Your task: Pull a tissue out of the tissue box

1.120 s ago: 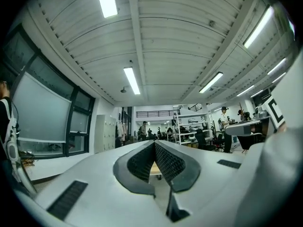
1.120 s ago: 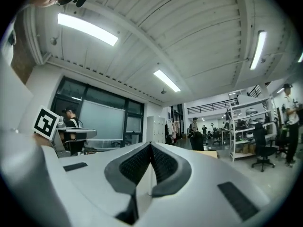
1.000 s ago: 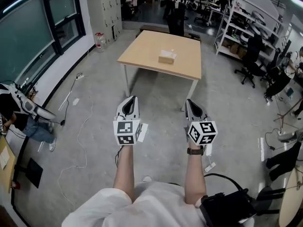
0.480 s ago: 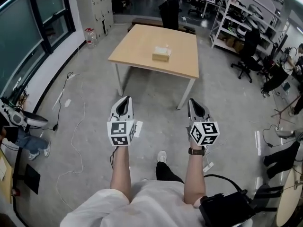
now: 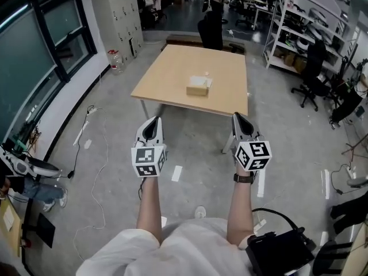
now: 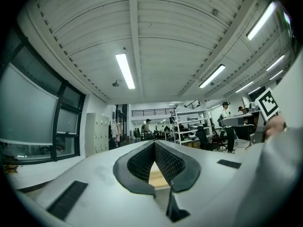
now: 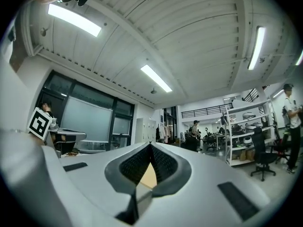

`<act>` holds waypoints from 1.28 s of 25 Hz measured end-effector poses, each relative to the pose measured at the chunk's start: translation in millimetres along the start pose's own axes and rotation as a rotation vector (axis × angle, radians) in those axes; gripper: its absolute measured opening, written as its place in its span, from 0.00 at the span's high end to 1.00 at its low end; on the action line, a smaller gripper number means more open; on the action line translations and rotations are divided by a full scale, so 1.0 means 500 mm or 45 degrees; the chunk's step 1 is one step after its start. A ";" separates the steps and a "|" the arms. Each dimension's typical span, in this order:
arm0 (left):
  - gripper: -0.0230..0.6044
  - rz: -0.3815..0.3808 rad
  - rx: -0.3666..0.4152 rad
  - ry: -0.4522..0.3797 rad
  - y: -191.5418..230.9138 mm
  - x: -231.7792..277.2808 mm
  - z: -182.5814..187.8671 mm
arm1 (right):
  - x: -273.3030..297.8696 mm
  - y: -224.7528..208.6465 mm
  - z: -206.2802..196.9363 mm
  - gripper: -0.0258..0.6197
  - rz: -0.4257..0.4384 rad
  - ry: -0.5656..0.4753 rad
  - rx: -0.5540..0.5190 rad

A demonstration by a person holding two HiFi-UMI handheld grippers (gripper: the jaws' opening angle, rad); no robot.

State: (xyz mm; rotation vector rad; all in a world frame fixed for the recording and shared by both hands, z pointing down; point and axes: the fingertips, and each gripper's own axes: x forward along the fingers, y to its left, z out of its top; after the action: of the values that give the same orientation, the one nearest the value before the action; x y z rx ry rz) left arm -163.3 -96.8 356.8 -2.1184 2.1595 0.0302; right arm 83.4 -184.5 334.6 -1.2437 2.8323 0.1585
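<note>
A tan tissue box [image 5: 198,86] with a white tissue sticking up from its top sits near the middle of a light wooden table [image 5: 172,73] some way ahead. My left gripper [image 5: 153,121] and right gripper [image 5: 238,117] are held side by side in the air over the floor, short of the table's near edge. Both are shut with nothing between the jaws. In the left gripper view the left gripper [image 6: 154,142] has its tips meeting, with a sliver of table [image 6: 158,176] below them. The right gripper [image 7: 150,144] looks the same in its own view.
Grey lockers [image 5: 115,10] and a water bottle [image 5: 114,60] stand at the back left. Metal shelves [image 5: 299,33] and office chairs [image 5: 313,68] fill the right side. A black chair [image 5: 211,30] is behind the table. Cables [image 5: 95,154] trail on the floor at left.
The table and tissue box have come nearer and shifted in view as the person walks forward. Both grippers stay shut and level in front of the body.
</note>
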 end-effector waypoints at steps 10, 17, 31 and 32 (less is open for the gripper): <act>0.98 -0.017 -0.012 0.078 -0.046 0.223 -0.063 | 0.161 -0.114 -0.095 0.96 0.100 0.094 0.046; 0.98 -0.052 -0.017 0.115 0.001 0.365 -0.106 | 0.305 -0.118 -0.148 0.96 0.162 0.147 0.055; 0.98 -0.301 -0.037 0.012 0.135 0.809 -0.092 | 0.723 -0.190 -0.102 0.96 0.081 0.078 -0.002; 0.98 -0.315 -0.040 0.023 0.149 0.830 -0.103 | 0.748 -0.194 -0.111 0.96 0.066 0.088 0.000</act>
State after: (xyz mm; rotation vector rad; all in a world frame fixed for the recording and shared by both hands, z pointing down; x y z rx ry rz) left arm -247.6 -513.3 362.5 -2.3957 1.9012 0.0229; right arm -98.1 -529.4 351.9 -1.1994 2.9248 0.1190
